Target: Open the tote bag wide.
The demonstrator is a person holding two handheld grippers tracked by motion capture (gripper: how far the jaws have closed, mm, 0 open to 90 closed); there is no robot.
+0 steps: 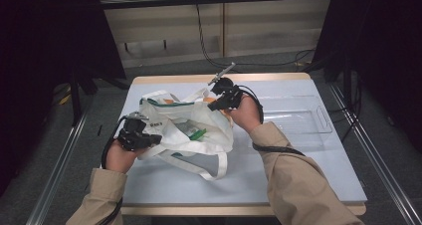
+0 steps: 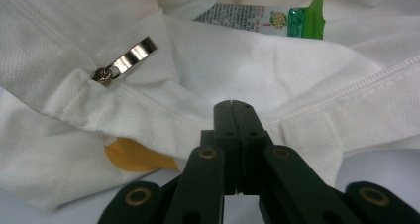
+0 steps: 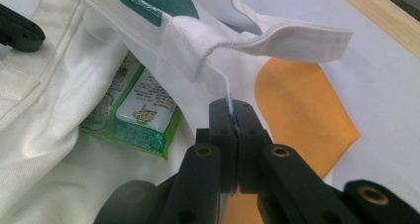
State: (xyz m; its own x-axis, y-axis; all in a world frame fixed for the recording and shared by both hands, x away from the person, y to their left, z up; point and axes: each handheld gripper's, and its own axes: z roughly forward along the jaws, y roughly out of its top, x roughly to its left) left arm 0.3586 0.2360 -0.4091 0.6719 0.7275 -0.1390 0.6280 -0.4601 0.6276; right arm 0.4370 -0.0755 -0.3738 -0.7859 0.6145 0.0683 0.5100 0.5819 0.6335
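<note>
White fabric tote bag (image 1: 186, 130) with green trim is lying slumped open near the middle of the grey table (image 1: 298, 175), straps trailing toward the near edge. Left gripper (image 2: 232, 107) is sitting at the bag's left rim, jaws pressed together on the hemmed white edge. Right gripper (image 3: 231, 110) is at the bag's far-right rim, jaws clamped on a thin fold of the white fabric. Green-and-white plastic packet (image 3: 141, 112) is lying inside the bag. Silver metal zipper pull (image 2: 126, 58) is resting on the fabric beside the left gripper. Clear plastic tray (image 1: 303, 120) is sitting just right of the bag.
</note>
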